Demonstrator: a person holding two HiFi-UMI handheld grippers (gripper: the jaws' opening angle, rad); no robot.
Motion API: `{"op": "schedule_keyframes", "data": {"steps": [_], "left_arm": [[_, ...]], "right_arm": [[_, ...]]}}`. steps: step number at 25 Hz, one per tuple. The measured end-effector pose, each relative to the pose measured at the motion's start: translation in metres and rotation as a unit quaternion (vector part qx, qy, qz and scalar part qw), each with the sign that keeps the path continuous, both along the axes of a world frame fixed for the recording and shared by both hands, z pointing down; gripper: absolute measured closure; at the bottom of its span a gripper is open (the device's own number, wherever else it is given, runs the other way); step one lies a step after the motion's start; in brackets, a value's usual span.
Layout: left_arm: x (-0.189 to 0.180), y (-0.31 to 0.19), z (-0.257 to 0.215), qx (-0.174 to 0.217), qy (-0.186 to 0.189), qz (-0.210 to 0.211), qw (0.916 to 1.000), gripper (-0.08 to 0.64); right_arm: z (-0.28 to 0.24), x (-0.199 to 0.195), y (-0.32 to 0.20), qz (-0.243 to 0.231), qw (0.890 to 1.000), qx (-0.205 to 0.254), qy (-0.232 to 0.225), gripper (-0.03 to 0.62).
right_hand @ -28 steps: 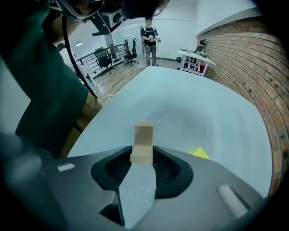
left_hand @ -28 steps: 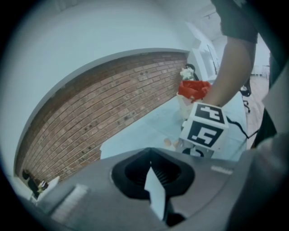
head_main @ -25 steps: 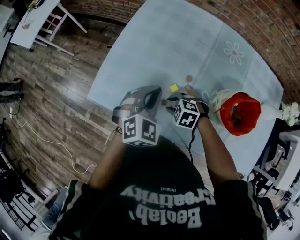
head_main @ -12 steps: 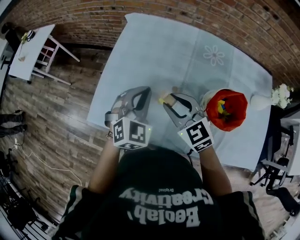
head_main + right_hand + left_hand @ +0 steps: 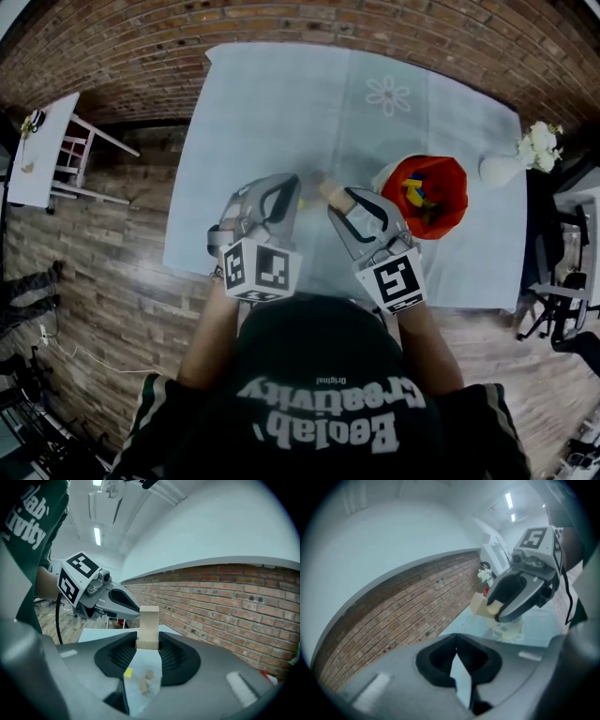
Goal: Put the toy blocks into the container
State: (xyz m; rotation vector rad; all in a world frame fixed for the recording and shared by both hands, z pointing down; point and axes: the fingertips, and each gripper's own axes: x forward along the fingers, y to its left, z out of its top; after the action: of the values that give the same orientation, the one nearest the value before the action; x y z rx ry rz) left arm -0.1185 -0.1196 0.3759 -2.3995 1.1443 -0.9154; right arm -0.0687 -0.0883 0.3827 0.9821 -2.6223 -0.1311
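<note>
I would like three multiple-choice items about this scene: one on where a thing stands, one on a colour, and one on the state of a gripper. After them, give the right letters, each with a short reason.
1. Where does the red container stand?
A. on the floor
B. on the table, to the right of the right gripper
C. at the table's left edge

2. What colour is the block between the right gripper's jaws?
A. blue
B. green
C. beige

3. In what state is the right gripper?
A. shut on the block
B. open and empty
C. lying flat on the table

Answers:
1 B: the head view shows it on the cloth, to that gripper's right.
2 C: the right gripper view shows pale, wood-coloured faces.
3 A: in the right gripper view both jaws press on the block's sides.
</note>
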Motion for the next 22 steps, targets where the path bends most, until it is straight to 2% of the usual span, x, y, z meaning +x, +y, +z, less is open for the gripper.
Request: {"op": "schedule_keyframes", "data": {"steps": [5, 8, 14, 18, 22], "left_arm": [[0.059, -0.001, -0.006, 0.004, 0.004, 0.055, 0.9985, 0.557], [0.101, -0.001, -0.006, 0.006, 0.006, 0.096, 0.9953, 0.557], [0.175, 0.008, 0.000, 0.002, 0.006, 0.152, 0.9884, 0.557], [0.201, 0.014, 0.006, -0.003, 0.005, 0.171, 0.9852, 0.557], [0.209, 0.011, 0.009, -0.005, 0.008, 0.169, 0.9856, 0.557]], "right_arm": [[-0.008, 0.056, 0.003, 0.060, 0.998, 0.001, 0.003, 0.442], [-0.009, 0.094, 0.007, 0.104, 0.995, 0.003, 0.004, 0.442], [0.000, 0.166, 0.019, 0.164, 0.986, -0.007, 0.011, 0.442], [0.009, 0.196, 0.022, 0.190, 0.982, -0.015, 0.013, 0.442], [0.016, 0.209, 0.020, 0.206, 0.978, -0.022, 0.023, 0.442]]}}
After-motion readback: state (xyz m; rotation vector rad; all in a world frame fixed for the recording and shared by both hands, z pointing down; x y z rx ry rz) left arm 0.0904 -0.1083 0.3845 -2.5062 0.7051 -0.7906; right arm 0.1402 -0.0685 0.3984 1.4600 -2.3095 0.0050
